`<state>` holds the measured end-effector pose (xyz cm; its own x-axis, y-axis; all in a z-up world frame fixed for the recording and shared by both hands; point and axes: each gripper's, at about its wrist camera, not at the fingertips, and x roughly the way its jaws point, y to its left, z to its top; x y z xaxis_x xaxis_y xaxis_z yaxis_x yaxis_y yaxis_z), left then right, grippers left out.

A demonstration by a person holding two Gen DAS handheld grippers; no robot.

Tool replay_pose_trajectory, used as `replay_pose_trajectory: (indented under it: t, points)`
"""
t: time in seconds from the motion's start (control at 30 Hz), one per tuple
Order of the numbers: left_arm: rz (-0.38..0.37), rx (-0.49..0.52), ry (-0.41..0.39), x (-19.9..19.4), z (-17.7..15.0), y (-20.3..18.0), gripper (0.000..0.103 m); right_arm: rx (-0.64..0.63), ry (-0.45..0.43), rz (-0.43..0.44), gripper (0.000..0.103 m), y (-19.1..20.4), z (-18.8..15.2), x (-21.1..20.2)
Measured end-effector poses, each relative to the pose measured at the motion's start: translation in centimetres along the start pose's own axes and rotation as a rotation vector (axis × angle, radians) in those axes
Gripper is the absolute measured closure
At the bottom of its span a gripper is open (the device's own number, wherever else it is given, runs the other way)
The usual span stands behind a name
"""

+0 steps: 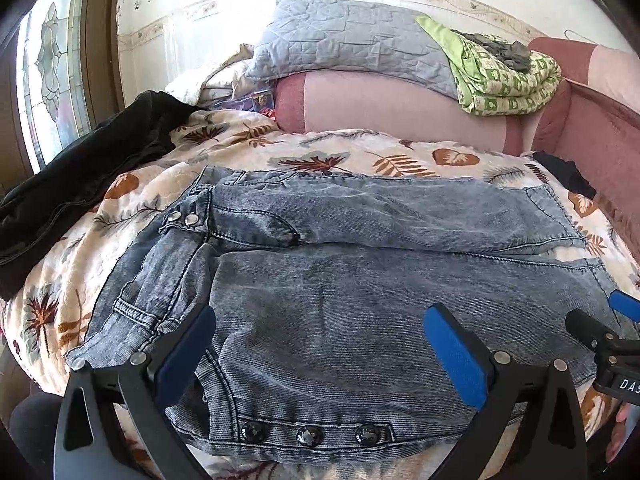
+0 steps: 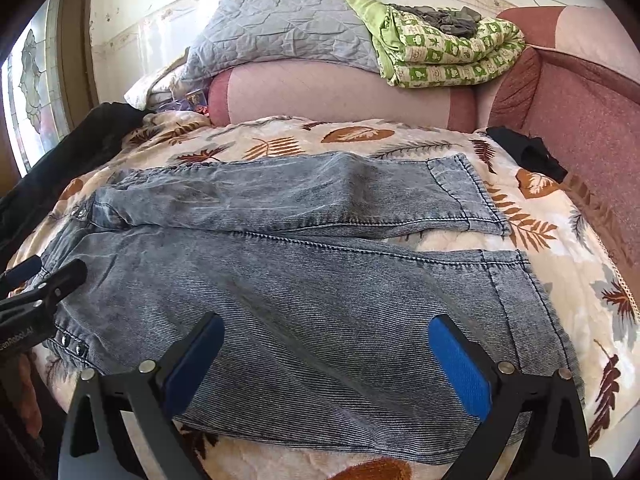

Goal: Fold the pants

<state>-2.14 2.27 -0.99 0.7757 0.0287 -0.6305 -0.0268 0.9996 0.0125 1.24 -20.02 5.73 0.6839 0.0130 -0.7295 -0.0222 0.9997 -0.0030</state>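
Observation:
Grey-blue denim pants lie flat on a leaf-print blanket, waist to the left, both legs running right. In the right wrist view the pants show both leg hems at the right. My left gripper is open, hovering over the near waist and hip, above a row of three dark buttons. My right gripper is open over the near leg. The right gripper's tip shows in the left wrist view. The left gripper's tip shows in the right wrist view.
A black garment lies at the left of the bed. A pink bolster carries a grey quilt and a green folded blanket at the back. A red-pink sofa arm is at the right, with a small black cloth.

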Motion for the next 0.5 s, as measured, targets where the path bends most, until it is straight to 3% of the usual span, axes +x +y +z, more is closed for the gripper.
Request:
replay_pose_trajectory:
  t: [0.5]
  points:
    - [-0.001, -0.023, 0.009, 0.21, -0.07, 0.79, 0.0, -0.012, 0.005, -0.01, 0.0, 0.31, -0.2, 0.2]
